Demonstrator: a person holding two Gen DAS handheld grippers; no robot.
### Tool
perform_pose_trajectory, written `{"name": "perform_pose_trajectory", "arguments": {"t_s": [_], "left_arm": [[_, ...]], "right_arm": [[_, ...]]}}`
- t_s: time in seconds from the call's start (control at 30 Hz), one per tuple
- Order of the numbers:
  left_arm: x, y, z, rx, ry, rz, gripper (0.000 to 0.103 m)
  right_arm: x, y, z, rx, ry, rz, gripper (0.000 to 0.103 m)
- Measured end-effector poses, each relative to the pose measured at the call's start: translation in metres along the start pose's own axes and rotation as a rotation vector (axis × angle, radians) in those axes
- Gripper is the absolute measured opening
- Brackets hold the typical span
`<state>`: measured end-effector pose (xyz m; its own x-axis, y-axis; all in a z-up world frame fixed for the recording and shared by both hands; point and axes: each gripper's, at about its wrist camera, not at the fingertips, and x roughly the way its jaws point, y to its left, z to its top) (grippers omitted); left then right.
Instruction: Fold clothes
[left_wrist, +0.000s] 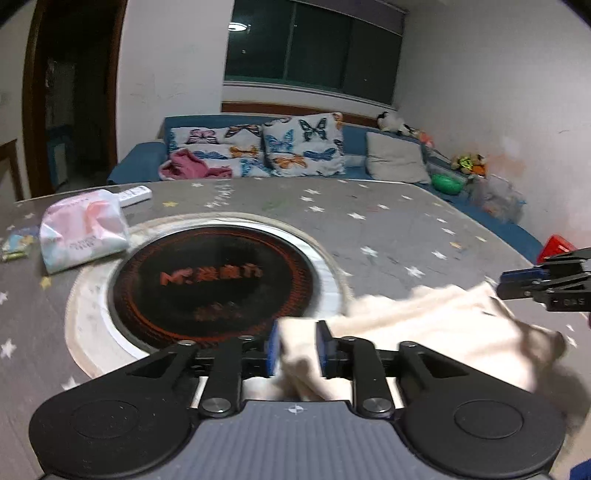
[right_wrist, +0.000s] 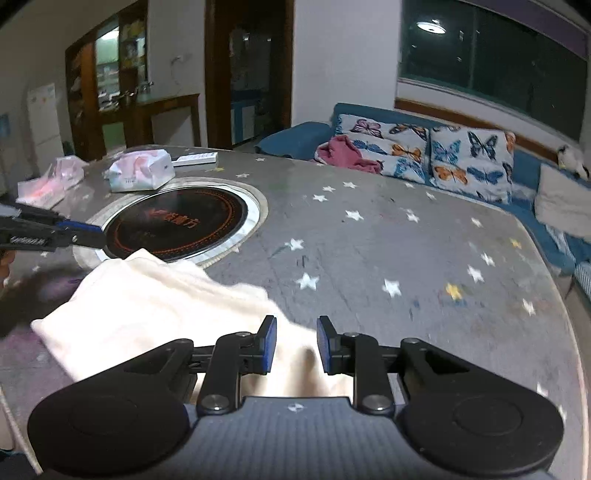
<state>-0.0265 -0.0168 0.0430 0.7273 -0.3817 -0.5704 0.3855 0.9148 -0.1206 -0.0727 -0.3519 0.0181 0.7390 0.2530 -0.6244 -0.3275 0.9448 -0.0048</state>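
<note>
A cream-white garment (right_wrist: 155, 299) lies bunched on a grey, star-printed desk (right_wrist: 388, 236), just beside a round black cooktop (right_wrist: 177, 225) set into the surface. One corner of the cloth touches the cooktop's pale rim.

The left gripper (left_wrist: 297, 347) has its blue-padded fingers (left_wrist: 271, 349) closed on a thick fold of the garment, which fills the gap between them. The right gripper (right_wrist: 295, 345) has its fingers (right_wrist: 267, 345) parted, with cloth lying beneath and between them; the pads do not appear to press it, so the grip looks loose or not yet made. Motion blur softens the fabric edges, so the exact hem or seam cannot be made out.

The step in hand seems to be taking hold of two points on the garment to spread or fold it. To do this well, the right fingers should close on a single clean edge, not a wad, well apart from the left grip. Both grippers should then lift evenly so the cloth hangs flat. The fold is best laid on the open starred area, clear of the cooktop and of the tissue packs (right_wrist: 142, 171) at the desk's far side.
</note>
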Motion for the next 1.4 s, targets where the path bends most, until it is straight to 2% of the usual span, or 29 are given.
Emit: {"name": "perform_pose_trajectory", "arguments": {"t_s": [0.1, 0.2, 0.23, 0.27, 0.37, 0.5, 0.53, 0.57, 0.6, 0.8, 0.87, 0.97, 1.07, 1.23, 1.33, 1.4], "left_arm": [[0.009, -0.006, -0.006, -0.008, 0.043, 0.002, 0.034], [0.019, -0.008, -0.009, -0.01, 0.064, 0.011, 0.029], [0.021, -0.009, -0.01, -0.005, 0.065, 0.018, 0.018], [0.023, -0.009, -0.011, 0.005, 0.063, 0.028, 0.011], [0.024, -0.012, -0.011, 0.034, 0.053, 0.054, 0.006], [0.024, -0.017, -0.011, 0.079, 0.038, 0.094, 0.005], [0.025, -0.018, -0.012, 0.086, 0.039, 0.1, 0.005], [0.026, -0.018, -0.013, 0.088, 0.043, 0.1, 0.005], [0.026, -0.018, -0.013, 0.088, 0.045, 0.099, 0.005], [0.027, -0.012, -0.009, 0.063, 0.057, 0.087, 0.01], [0.025, -0.011, -0.007, 0.06, 0.057, 0.089, 0.016], [0.018, -0.01, -0.001, 0.054, 0.039, 0.098, 0.016], [0.015, -0.017, 0.009, 0.062, 0.016, 0.057, 0.015], [0.034, -0.042, 0.021, 0.084, 0.042, -0.05, 0.015], [0.055, -0.051, 0.024, 0.085, 0.074, -0.064, 0.015], [0.066, -0.052, 0.025, 0.081, 0.087, -0.058, 0.015]], "right_arm": [[0.003, -0.003, -0.004, 0.028, 0.008, -0.006, 0.023], [0.006, -0.006, -0.008, 0.056, 0.016, -0.012, 0.023], [0.007, -0.007, -0.01, 0.065, 0.019, -0.014, 0.023], [0.008, -0.008, -0.011, 0.074, 0.021, -0.016, 0.023], [0.011, -0.011, -0.016, 0.102, 0.029, -0.022, 0.023], [0.015, -0.015, -0.021, 0.139, 0.04, -0.03, 0.022], [0.016, -0.016, -0.023, 0.148, 0.043, -0.032, 0.017], [0.015, -0.014, -0.022, 0.138, 0.04, -0.045, 0.006], [0.014, -0.012, -0.022, 0.124, 0.036, -0.059, 0.004], [0.014, -0.006, -0.015, 0.054, 0.033, -0.123, 0.003], [0.014, -0.006, -0.012, 0.045, 0.033, -0.129, 0.005], [0.012, -0.005, -0.008, 0.032, 0.034, -0.136, 0.006], [0.005, 0.001, 0.005, 0.042, 0.008, -0.085, 0.009], [0.02, 0.025, 0.02, 0.003, 0.015, 0.018, 0.009], [0.037, 0.038, 0.025, -0.017, 0.034, 0.053, 0.009], [0.048, 0.04, 0.023, -0.019, 0.046, 0.045, 0.009]]}}
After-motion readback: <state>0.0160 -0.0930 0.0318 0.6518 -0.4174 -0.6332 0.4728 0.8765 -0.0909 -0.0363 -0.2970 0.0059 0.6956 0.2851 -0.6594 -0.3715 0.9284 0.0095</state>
